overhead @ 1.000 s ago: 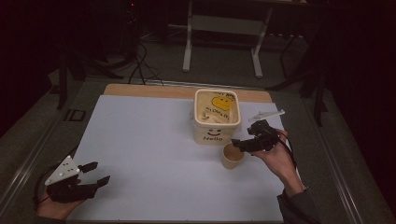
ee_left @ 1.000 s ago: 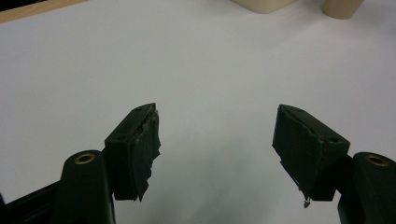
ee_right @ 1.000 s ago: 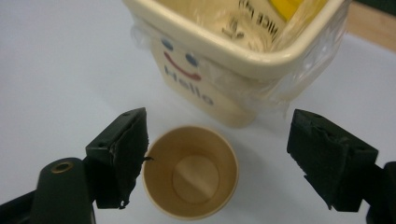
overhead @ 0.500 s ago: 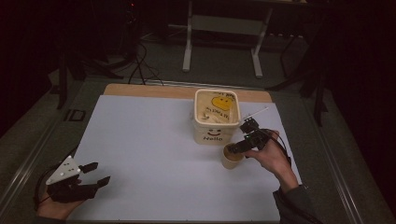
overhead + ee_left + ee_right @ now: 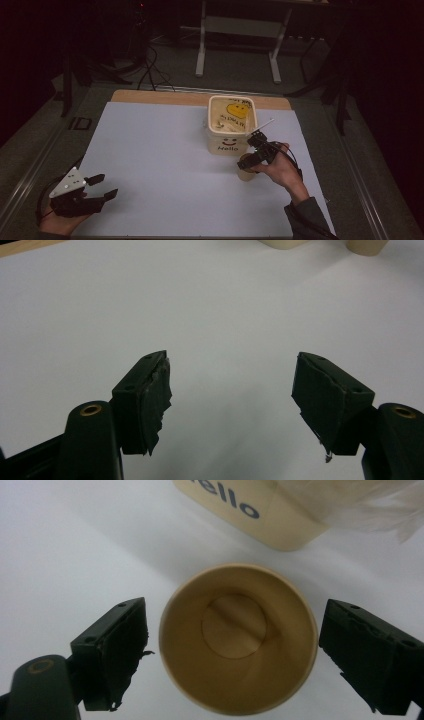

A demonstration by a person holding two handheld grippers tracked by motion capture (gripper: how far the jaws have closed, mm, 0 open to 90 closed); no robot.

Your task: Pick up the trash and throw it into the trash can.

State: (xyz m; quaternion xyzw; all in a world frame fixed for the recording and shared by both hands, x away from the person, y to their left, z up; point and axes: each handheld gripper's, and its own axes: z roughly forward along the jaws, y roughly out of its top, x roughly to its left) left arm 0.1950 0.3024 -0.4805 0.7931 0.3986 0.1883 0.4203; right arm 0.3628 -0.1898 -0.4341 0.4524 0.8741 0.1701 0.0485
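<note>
Right gripper (image 5: pixel 232 645) jaws spread wide, one on each side of a paper cup (image 5: pixel 238 637), neither pad touching its rim; seen in the right gripper view from above, looking straight down the cup. Cup: round, tan card, smooth inner wall, flat circular bottom, nothing inside; stands upright in the lower centre of that frame. In the high view the same cup (image 5: pixel 246 170) sits right of centre, partly under the right gripper (image 5: pixel 252 159), with the person's right hand (image 5: pixel 280 170) behind it. Just beyond the cup, close but apart: a cream tub (image 5: pixel 229 125), square with rounded corners, smooth plastic look, open top, "Hello" and a smile printed on its near wall, a yellow smiley shape inside. A thin white stick (image 5: pixel 263 125) slants off the tub's right side; what it is, cannot tell. White sheet (image 5: pixel 160 150) covers the tabletop, matte and flat; a wooden strip (image 5: pixel 165 97) shows along its far edge. Left gripper (image 5: pixel 97 187) rests at the lower left of the high view, held in the left hand (image 5: pixel 60 222), grey three-cornered plate on top, jaws wide apart and gripping nothing. Left gripper view: black pads with ragged, torn tape edges (image 5: pixel 156 400), bare white sheet between and ahead. Broad open sheet lies across the middle and left of the high view; right edge of the sheet runs close beside the right hand.
</note>
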